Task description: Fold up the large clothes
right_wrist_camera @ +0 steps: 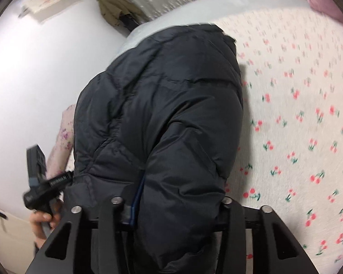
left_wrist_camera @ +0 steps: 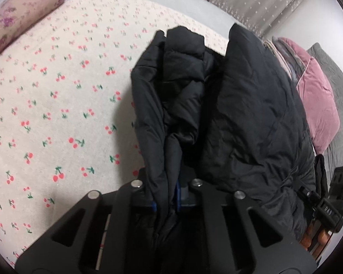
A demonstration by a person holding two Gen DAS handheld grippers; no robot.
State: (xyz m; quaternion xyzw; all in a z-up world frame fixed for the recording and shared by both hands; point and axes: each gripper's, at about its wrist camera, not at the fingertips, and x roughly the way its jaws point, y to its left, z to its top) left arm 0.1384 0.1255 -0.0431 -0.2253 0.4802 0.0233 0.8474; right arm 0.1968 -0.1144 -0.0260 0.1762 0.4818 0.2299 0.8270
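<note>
With my left gripper pinched tight on a thin edge of the black puffer jacket and my right gripper clamped around a thicker fold, the jacket hangs lengthwise away from both over the cherry-print bedspread.

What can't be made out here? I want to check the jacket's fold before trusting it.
- Left wrist view: the left gripper fingertips, buried in black jacket fabric.
- Right wrist view: the right gripper pads, covered by the jacket's bulk.
- Both views: the jacket's overall layout, cut off below.
- Right wrist view: the cherry-print bedcover, motion-blurred.
</note>
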